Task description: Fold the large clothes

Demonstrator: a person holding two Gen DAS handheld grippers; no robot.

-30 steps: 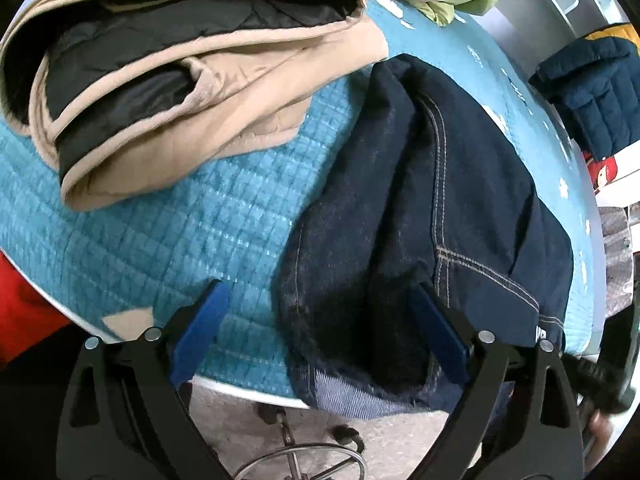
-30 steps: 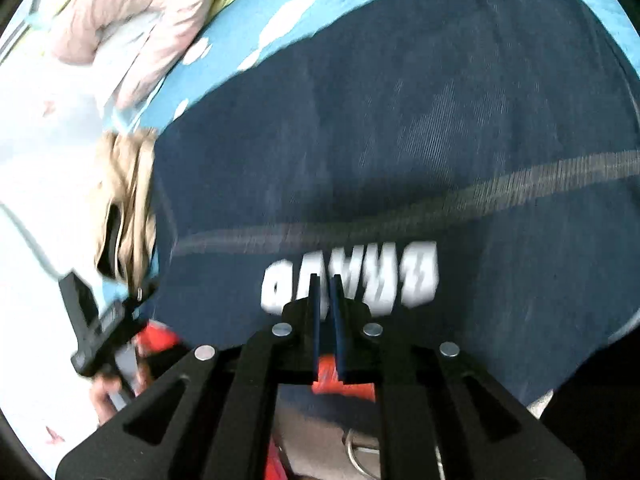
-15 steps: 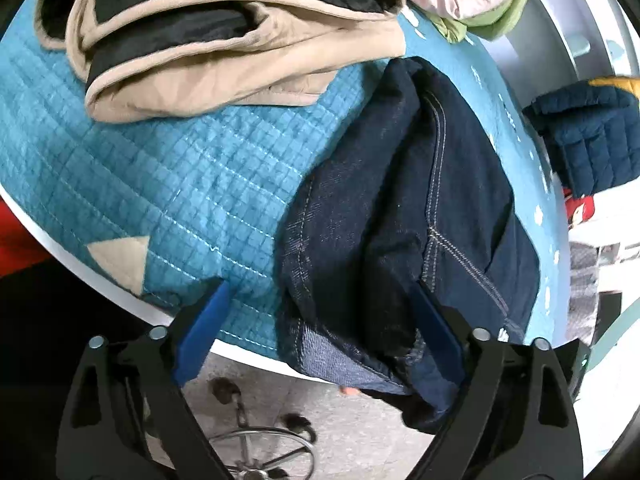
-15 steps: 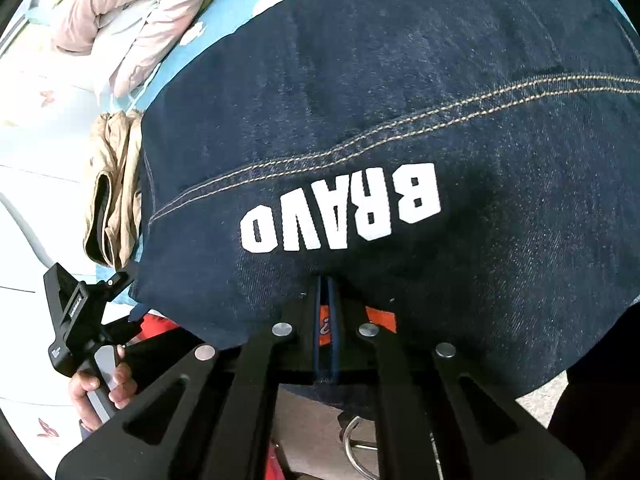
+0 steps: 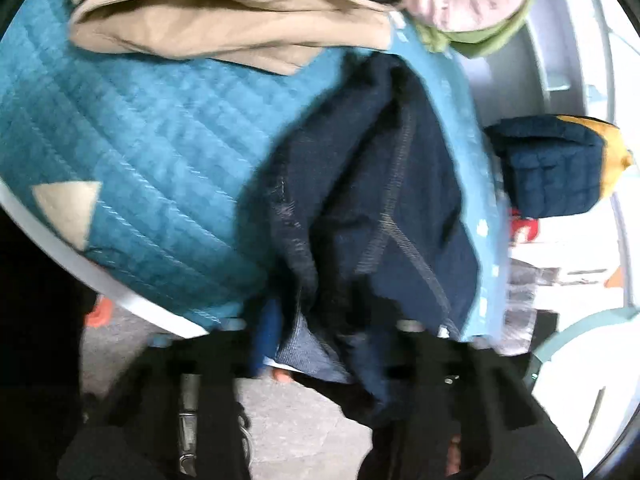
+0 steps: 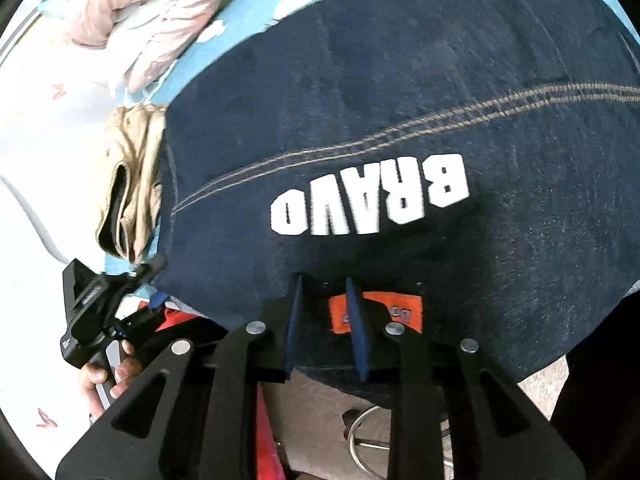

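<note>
A folded dark denim garment (image 5: 380, 208) with tan stitching lies on the blue quilted table cover (image 5: 140, 152), its near edge hanging over the table rim. In the right wrist view it fills the frame (image 6: 400, 100) and shows white "BRAVO" lettering (image 6: 372, 200) and an orange label (image 6: 376, 312). My left gripper (image 5: 324, 340) has closed in around the hanging hem; the view is blurred and its right finger is hidden by cloth. My right gripper (image 6: 324, 320) is slightly open at the garment's edge by the orange label, holding nothing. The left gripper also shows in the right wrist view (image 6: 100, 304).
A folded beige jacket with black lining (image 5: 224, 20) lies at the back of the table. Pink and green clothes (image 5: 472, 4) sit behind it. A navy and yellow puffer jacket (image 5: 556, 168) lies off to the right. A stool base (image 6: 372, 436) stands on the floor below.
My left gripper moved forward and its fingers closed in on the denim hem. My right gripper, shut on the denim edge before, has opened slightly and let go.
</note>
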